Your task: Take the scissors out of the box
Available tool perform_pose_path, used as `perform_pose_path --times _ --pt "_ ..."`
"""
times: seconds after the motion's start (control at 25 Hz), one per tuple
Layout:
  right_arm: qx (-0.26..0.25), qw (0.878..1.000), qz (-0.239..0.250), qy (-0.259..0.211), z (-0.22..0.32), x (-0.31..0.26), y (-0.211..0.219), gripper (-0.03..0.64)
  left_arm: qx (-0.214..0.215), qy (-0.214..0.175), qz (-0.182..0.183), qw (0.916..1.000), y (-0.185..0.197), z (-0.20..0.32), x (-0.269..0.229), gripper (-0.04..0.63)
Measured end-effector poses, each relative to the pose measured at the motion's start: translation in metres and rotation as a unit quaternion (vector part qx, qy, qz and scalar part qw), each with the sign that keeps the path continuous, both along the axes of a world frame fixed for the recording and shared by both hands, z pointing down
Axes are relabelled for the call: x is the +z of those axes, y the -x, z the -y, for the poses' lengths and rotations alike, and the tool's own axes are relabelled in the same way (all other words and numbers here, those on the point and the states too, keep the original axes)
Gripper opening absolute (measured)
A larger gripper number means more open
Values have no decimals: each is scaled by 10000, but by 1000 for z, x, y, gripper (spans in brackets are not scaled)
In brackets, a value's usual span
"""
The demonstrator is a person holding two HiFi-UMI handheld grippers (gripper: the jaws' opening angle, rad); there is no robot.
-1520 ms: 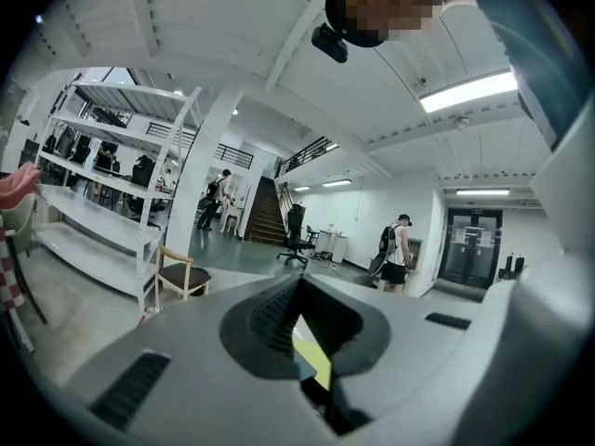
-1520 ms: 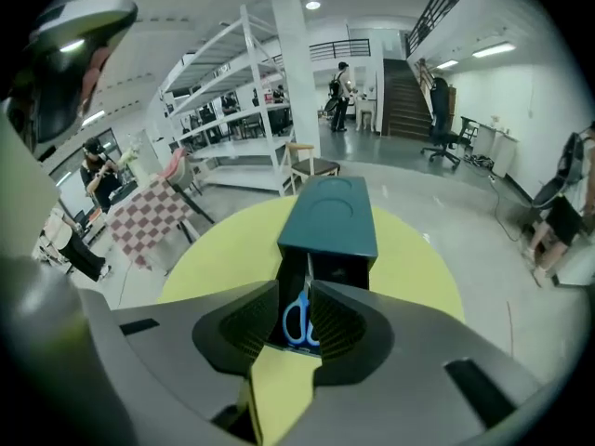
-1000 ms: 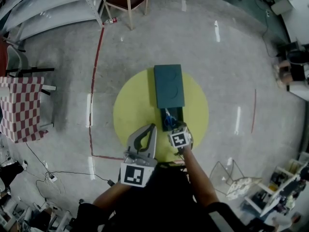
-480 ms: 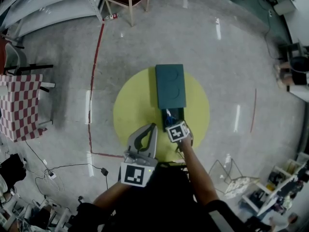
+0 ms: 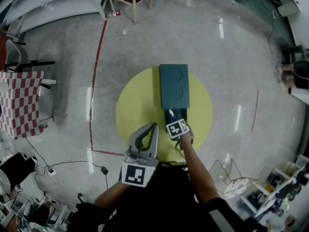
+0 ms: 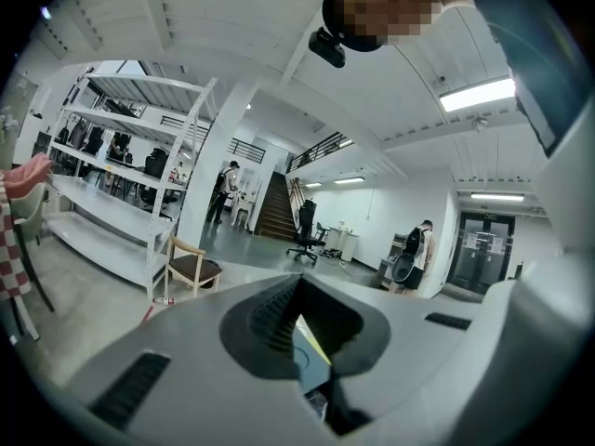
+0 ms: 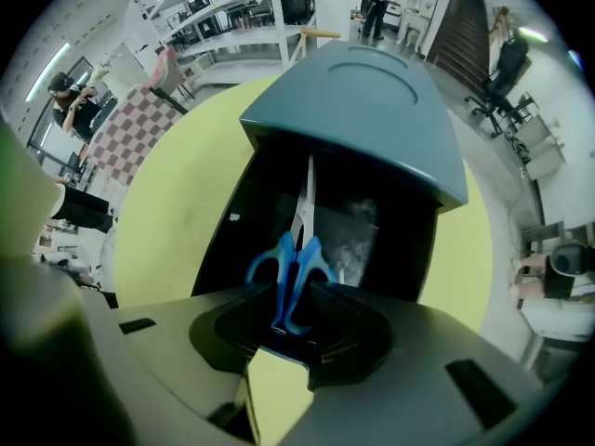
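— Right gripper (image 7: pixel 297 295)?
— Pointing down, jaws just opening, standing apart around the scissors' (image 7: pixel 299 258) blue handles.
— Left gripper (image 5: pixel 153 126)?
— Hovering beside it, clenched, empty.
— Scissors?
— Lying inside the open teal box (image 7: pixel 372 110) on the yellow round table (image 5: pixel 135 110).

One box (image 7: pixel 372 100), one scissors (image 7: pixel 293 268).
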State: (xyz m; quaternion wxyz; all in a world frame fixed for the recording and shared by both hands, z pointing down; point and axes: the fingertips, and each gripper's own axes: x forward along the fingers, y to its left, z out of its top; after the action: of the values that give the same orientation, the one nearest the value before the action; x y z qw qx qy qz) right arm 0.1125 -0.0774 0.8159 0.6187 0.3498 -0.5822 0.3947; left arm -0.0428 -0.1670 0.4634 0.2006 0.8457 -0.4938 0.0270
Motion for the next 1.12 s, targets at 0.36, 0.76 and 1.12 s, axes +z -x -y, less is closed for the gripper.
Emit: perform_pose_path --times 0.36,0.76,1.12 --pt "-74 9999 108 -89 0 3 6 78 -75 1 -6 10000 7 0 4 0" --pt "-49 9998 164 -79 2 -3 6 75 -85 66 -8 9999 5 -10 5 0" --pt "20 9994 352 -58 -4 -10 12 74 -76 10 -3 10000 5 -16 3 0"
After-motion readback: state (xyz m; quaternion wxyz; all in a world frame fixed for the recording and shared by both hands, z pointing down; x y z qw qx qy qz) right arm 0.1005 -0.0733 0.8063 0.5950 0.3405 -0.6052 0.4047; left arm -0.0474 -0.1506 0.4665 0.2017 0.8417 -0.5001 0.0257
